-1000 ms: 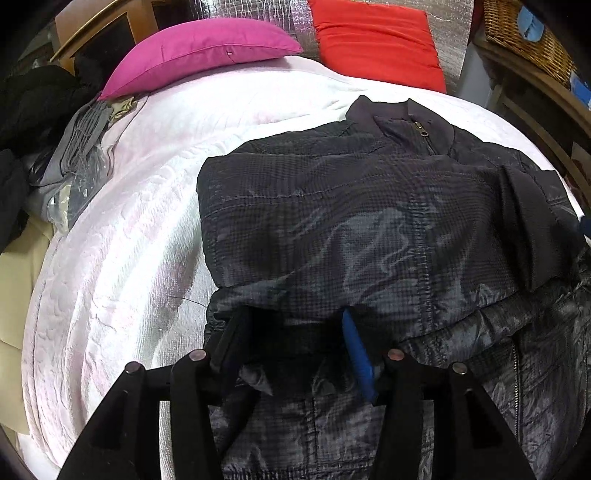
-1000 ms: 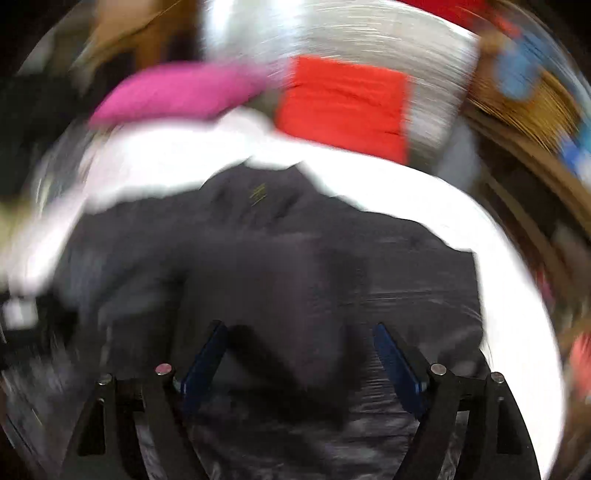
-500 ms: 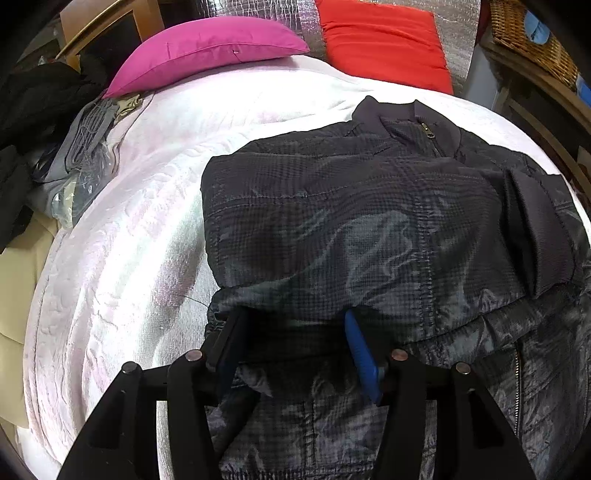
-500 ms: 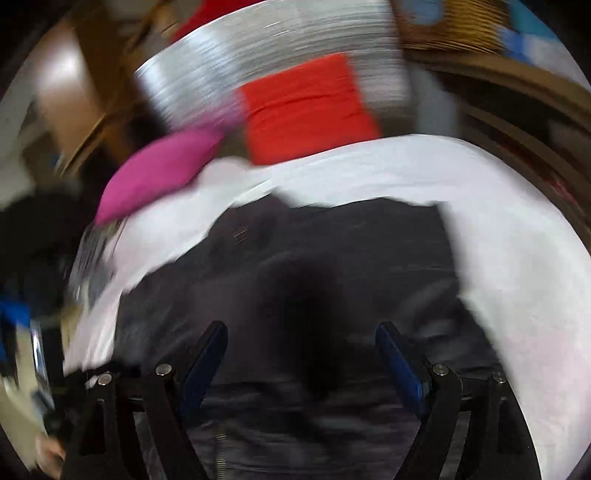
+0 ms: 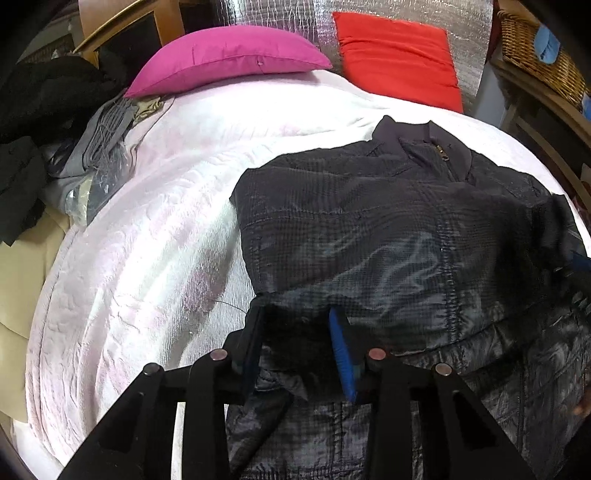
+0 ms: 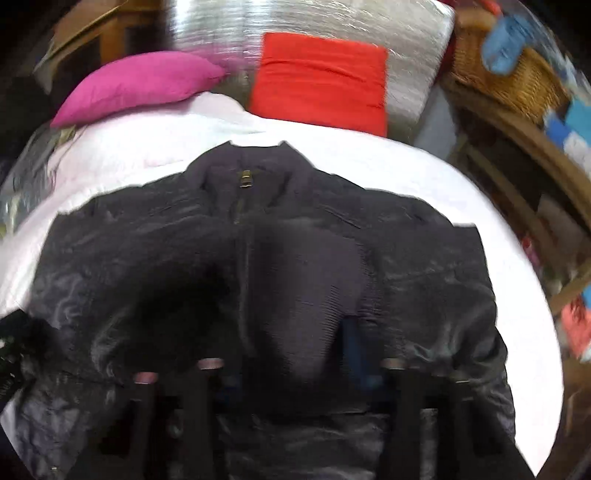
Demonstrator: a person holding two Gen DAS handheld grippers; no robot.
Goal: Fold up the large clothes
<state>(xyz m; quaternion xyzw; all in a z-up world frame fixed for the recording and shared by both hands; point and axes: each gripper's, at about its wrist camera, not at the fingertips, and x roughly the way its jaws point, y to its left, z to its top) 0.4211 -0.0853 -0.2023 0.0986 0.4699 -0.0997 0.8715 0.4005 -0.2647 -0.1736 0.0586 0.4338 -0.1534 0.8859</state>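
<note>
With both sleeves already laid across its chest, the dark quilted zip jacket [image 5: 388,236] lies on the white bedspread [image 5: 147,258], hem unfolded. Left claw [image 5: 299,325] pinches a sleeve fold; right claw [image 6: 291,343] seems to grip the ribbed cuff, though blurred. Beyond the collar sit magenta pillow [image 5: 229,59], red cushion [image 5: 399,55], wicker basket [image 5: 535,48].

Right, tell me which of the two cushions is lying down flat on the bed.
The pink cushion. It lies flat on the white bedcover, at its far left corner. The red cushion stands upright against the silver backing instead.
</note>
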